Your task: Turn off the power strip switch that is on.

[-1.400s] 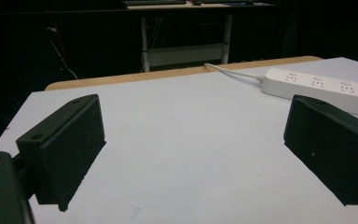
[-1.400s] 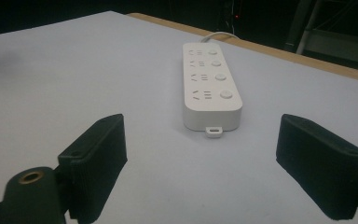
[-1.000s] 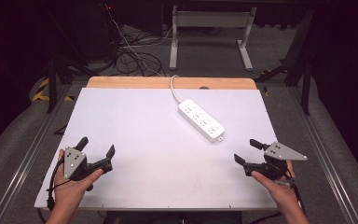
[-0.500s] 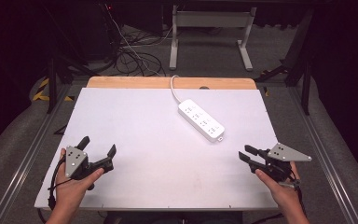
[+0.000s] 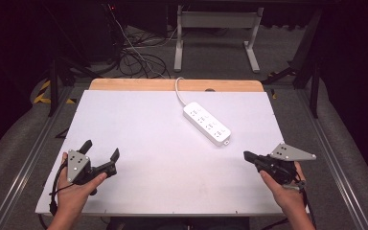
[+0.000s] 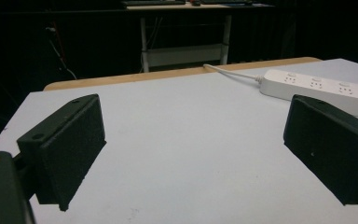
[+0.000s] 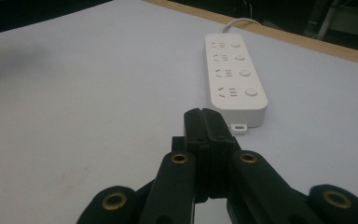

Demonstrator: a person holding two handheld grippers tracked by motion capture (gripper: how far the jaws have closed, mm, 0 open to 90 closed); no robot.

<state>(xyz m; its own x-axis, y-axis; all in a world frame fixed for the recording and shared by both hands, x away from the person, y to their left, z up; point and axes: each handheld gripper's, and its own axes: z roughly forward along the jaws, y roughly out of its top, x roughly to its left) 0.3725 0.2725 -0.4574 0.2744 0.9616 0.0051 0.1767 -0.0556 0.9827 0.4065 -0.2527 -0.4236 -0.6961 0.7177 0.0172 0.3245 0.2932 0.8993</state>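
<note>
A white power strip (image 5: 206, 123) lies diagonally on the white table top (image 5: 163, 158), right of centre, its cable running off the far edge. My left gripper (image 5: 99, 152) rests near the front left corner, held by a hand, jaws wide open and nothing between them. In the left gripper view the power strip (image 6: 321, 88) lies beyond the right jaw. My right gripper (image 5: 247, 155) sits near the front right, jaws pressed together with nothing in them. In the right gripper view its shut tips (image 7: 203, 122) point at the near end of the power strip (image 7: 234, 74), a short way off.
A wooden strip (image 5: 172, 85) runs along the table's far edge. Behind the table stand a metal stand (image 5: 215, 33) and tangled cables (image 5: 134, 52) on the dark floor. Grey rails flank both sides.
My right gripper went from open to shut and shifted slightly toward the front right. The left gripper and the power strip stayed put.
</note>
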